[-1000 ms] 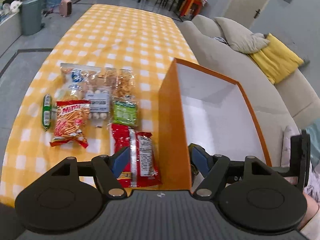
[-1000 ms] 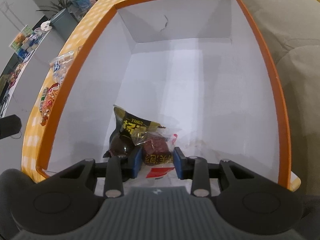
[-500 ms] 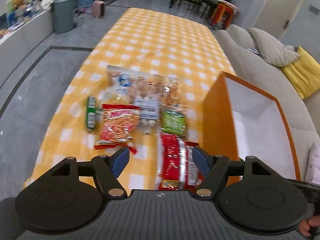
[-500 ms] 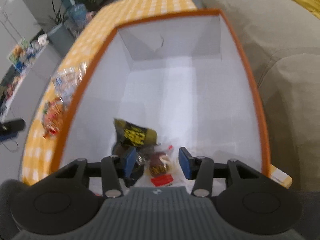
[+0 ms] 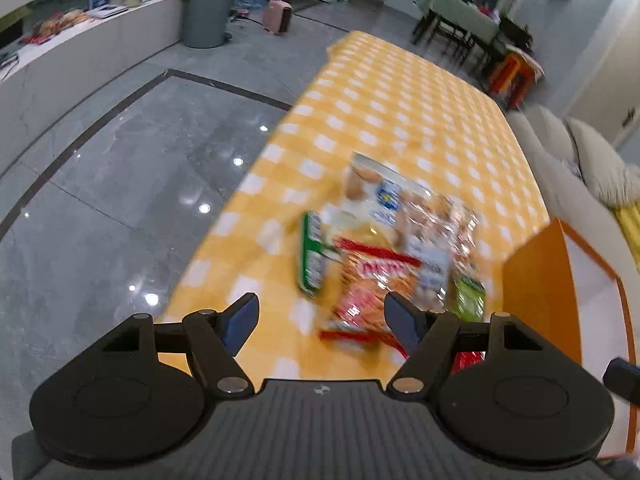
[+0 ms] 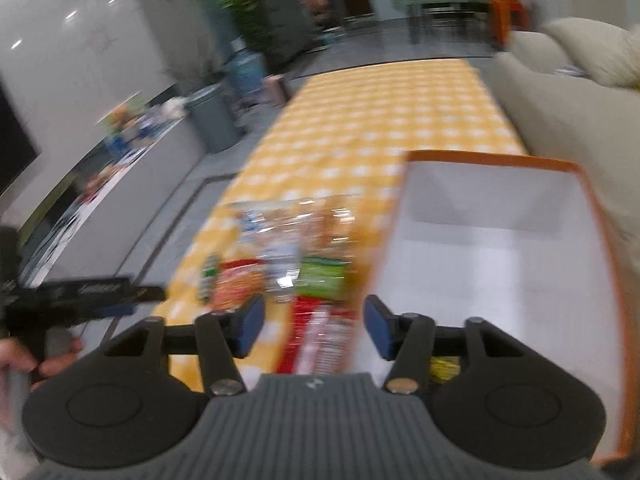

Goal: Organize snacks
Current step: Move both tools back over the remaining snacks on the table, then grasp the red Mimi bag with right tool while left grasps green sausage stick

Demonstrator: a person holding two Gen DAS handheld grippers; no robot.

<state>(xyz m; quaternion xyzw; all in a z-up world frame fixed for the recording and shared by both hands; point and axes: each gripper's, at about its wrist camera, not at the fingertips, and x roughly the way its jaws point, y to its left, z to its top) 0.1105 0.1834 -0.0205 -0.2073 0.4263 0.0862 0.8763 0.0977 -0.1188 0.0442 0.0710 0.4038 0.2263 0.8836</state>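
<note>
Several snack packs lie on the yellow checked tablecloth (image 5: 400, 120): a red chip bag (image 5: 372, 284), a green tube pack (image 5: 311, 256), a clear biscuit bag (image 5: 404, 204) and a green pack (image 5: 470, 298). The orange box (image 5: 532, 284) with a white inside stands to their right. My left gripper (image 5: 322, 320) is open and empty, above the table's near edge. My right gripper (image 6: 312, 326) is open and empty, over a red pack (image 6: 320, 336) beside the orange box (image 6: 500, 248). A yellow-black pack (image 6: 444, 366) lies inside the box. Both views are blurred.
A beige sofa (image 5: 580, 184) with cushions runs along the table's right side. Grey tiled floor (image 5: 120, 168) lies to the left, with a grey bin (image 5: 206, 12) and a counter behind. The left gripper's body (image 6: 80, 296) shows at the left of the right wrist view.
My right gripper opened, let go of the snack inside the box, and pulled back up and left. My left gripper swung left, away from the box, over the table's edge.
</note>
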